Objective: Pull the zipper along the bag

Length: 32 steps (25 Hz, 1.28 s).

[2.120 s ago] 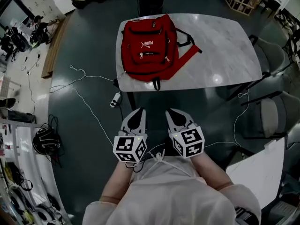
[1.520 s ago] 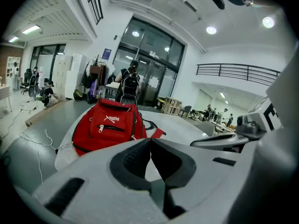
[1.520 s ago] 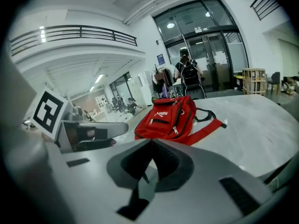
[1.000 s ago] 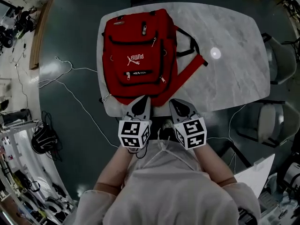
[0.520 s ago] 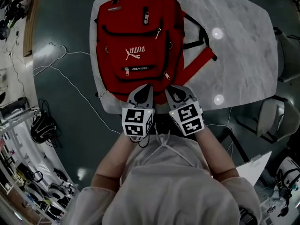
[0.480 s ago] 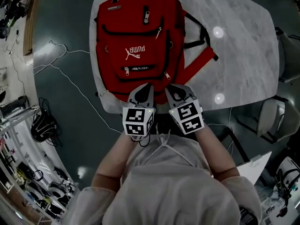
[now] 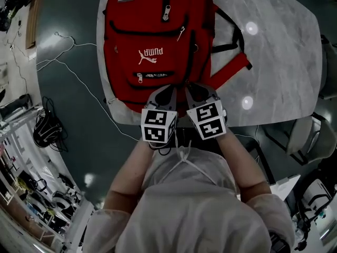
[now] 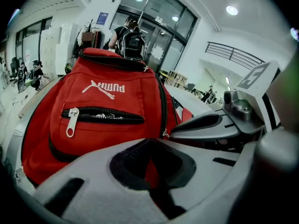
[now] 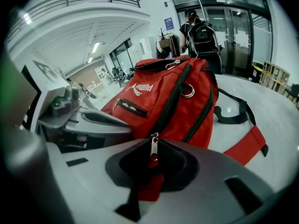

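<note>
A red backpack (image 7: 152, 41) lies flat on a marble table (image 7: 279, 62), its near end toward me. Both grippers hover side by side over that near end. My left gripper (image 7: 167, 90) has its jaws together with nothing gripped, and the red fabric (image 8: 107, 111) shows through their hollow. The front pocket's silver zipper pull (image 8: 71, 122) lies to its left. My right gripper (image 7: 192, 89) is shut too. A small metal zipper pull (image 9: 151, 149) on a black zipper track hangs just beyond its jaw hollow. I cannot tell whether the jaws touch it.
The bag's red and black shoulder straps (image 7: 231, 67) trail onto the table at the right. White cables (image 7: 73, 67) run over the dark floor at the left. Chairs (image 7: 308, 136) stand off the table's right side. A person (image 8: 131, 38) stands far behind the bag.
Both grippers have come forward and down together, from over the floor to the bag's near end. The bag fills more of the head view. The jaws look the same.
</note>
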Each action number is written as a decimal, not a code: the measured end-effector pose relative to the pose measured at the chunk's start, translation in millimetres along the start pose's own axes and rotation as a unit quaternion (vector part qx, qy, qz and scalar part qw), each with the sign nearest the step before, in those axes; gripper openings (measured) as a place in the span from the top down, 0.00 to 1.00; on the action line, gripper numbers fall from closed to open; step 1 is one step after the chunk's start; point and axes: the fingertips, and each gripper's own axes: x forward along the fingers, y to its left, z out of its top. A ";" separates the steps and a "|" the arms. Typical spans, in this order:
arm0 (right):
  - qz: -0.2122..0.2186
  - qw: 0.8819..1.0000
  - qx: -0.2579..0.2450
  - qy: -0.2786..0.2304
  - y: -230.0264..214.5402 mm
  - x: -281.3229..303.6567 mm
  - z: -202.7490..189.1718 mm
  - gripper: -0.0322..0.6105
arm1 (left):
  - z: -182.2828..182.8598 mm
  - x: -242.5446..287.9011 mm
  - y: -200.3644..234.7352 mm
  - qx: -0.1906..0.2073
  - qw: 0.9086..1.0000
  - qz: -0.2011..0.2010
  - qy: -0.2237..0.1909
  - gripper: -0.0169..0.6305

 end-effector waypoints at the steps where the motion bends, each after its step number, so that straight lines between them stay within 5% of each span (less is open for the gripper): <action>1: 0.003 1.000 -0.006 0.004 1.5 2.0 -0.6 0.90 | -0.4 1.9 -0.2 -0.002 1.000 0.000 0.001 0.94; 10: 0.019 0.997 -0.061 0.045 -2.0 13.2 -5.2 0.90 | -5.4 19.2 0.9 -0.006 1.000 0.003 0.019 0.94; 19: 0.072 0.995 0.017 0.062 -11.8 14.2 -10.7 0.90 | -8.8 32.6 0.8 -0.001 0.999 -0.008 0.038 0.94; 32: -0.013 0.971 -0.229 0.071 -24.5 9.0 8.4 0.91 | -10.0 36.8 4.1 0.005 0.999 0.005 0.041 0.94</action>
